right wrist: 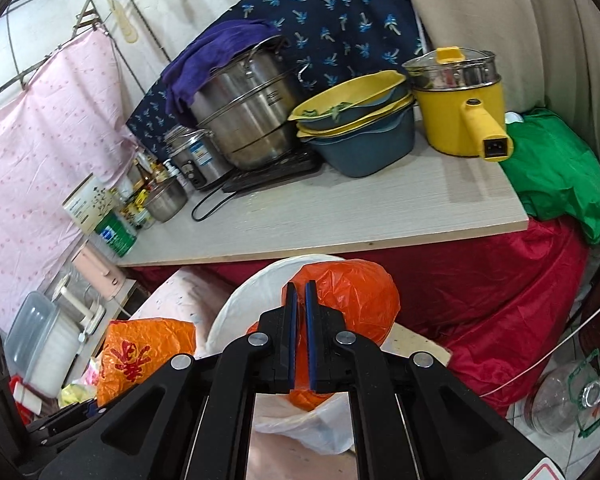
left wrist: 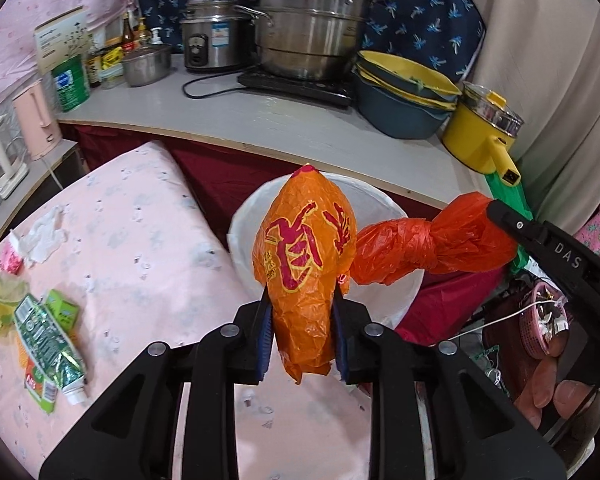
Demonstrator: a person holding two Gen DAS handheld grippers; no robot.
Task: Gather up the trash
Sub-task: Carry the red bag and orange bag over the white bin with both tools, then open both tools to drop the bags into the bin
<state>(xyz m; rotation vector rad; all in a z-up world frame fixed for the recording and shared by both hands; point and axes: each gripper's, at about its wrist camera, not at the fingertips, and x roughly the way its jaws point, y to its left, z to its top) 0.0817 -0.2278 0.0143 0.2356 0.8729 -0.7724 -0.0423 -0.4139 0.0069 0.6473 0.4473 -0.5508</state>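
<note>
An orange plastic bag [left wrist: 304, 248] with red print hangs over a white-lined bin [left wrist: 380, 200]. My left gripper [left wrist: 302, 304] is shut on its printed end, blue pads pressing both sides. The bag's twisted red-orange end [left wrist: 420, 248] runs right to my right gripper [left wrist: 512, 220]. In the right wrist view my right gripper [right wrist: 300, 292] is shut, its pads close together with that bulging end of the bag [right wrist: 352, 300] at and behind the tips. The printed end [right wrist: 140, 356] shows at lower left, and the bin [right wrist: 236, 312] lies below.
On the pink cloth-covered table [left wrist: 148, 240] lie a crumpled green tube [left wrist: 48, 340], a green carton [left wrist: 62, 308], a tissue [left wrist: 44, 232] and yellow wrappers. The counter [right wrist: 380, 216] behind holds steel pots, stacked bowls and a yellow pot [right wrist: 460, 116]. A glass jar [right wrist: 568, 396] lies on the floor.
</note>
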